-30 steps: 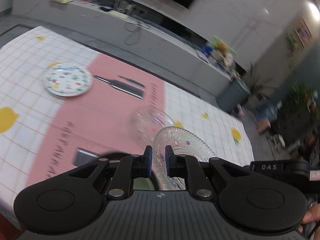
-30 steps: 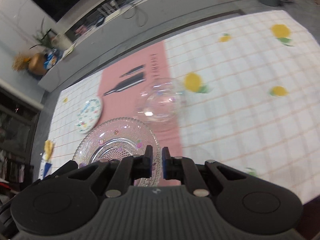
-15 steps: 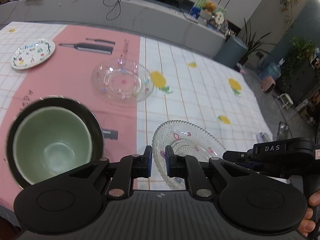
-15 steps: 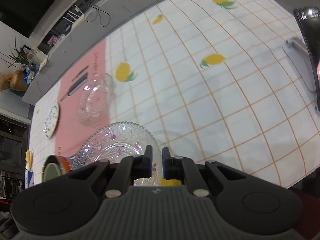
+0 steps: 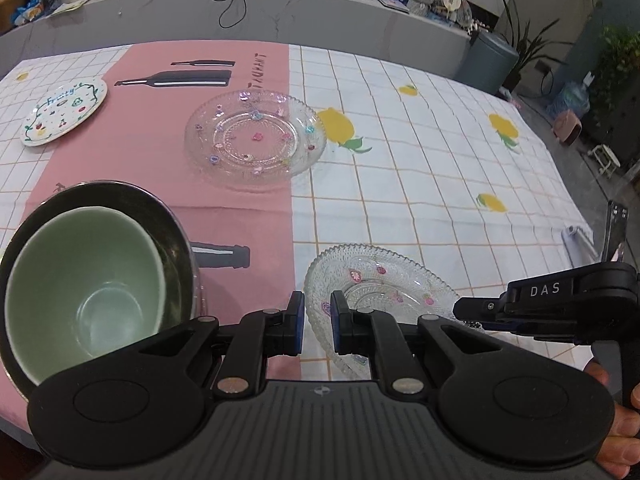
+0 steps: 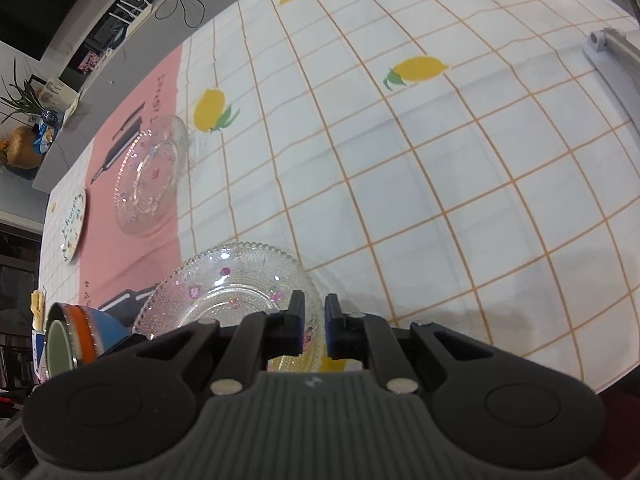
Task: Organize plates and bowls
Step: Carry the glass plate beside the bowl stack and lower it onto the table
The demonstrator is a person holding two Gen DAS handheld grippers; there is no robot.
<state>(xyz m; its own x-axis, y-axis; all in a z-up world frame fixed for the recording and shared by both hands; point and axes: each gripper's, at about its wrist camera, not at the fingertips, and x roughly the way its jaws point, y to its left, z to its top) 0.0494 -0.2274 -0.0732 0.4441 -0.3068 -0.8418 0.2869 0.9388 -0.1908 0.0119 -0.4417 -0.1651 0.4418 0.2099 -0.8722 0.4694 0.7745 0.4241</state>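
My left gripper (image 5: pixel 317 322) and my right gripper (image 6: pixel 313 322) are both shut on the rim of one clear glass plate (image 5: pixel 380 292) with small flower dots, from opposite sides; it also shows in the right wrist view (image 6: pixel 228 284). The right gripper's body (image 5: pixel 560 300) shows at the plate's right edge. A second clear glass plate (image 5: pixel 256 140) lies on the pink cloth further off (image 6: pixel 150 176). A green bowl (image 5: pixel 84 288) sits nested in a dark metal bowl (image 5: pixel 176 236) at near left. A white fruit-print plate (image 5: pixel 64 110) lies at far left.
The table carries a white checked lemon cloth (image 5: pixel 420 160) with a pink middle strip. A grey counter (image 5: pixel 280 12) runs behind the table. A grey metal stand (image 6: pixel 616 64) sits at the table's right edge. The nested bowls show an orange and blue outside (image 6: pixel 86 336).
Both views swung and steadied; the held glass plate has come lower toward the white cloth near the table's front edge. Both grippers kept their hold on it.
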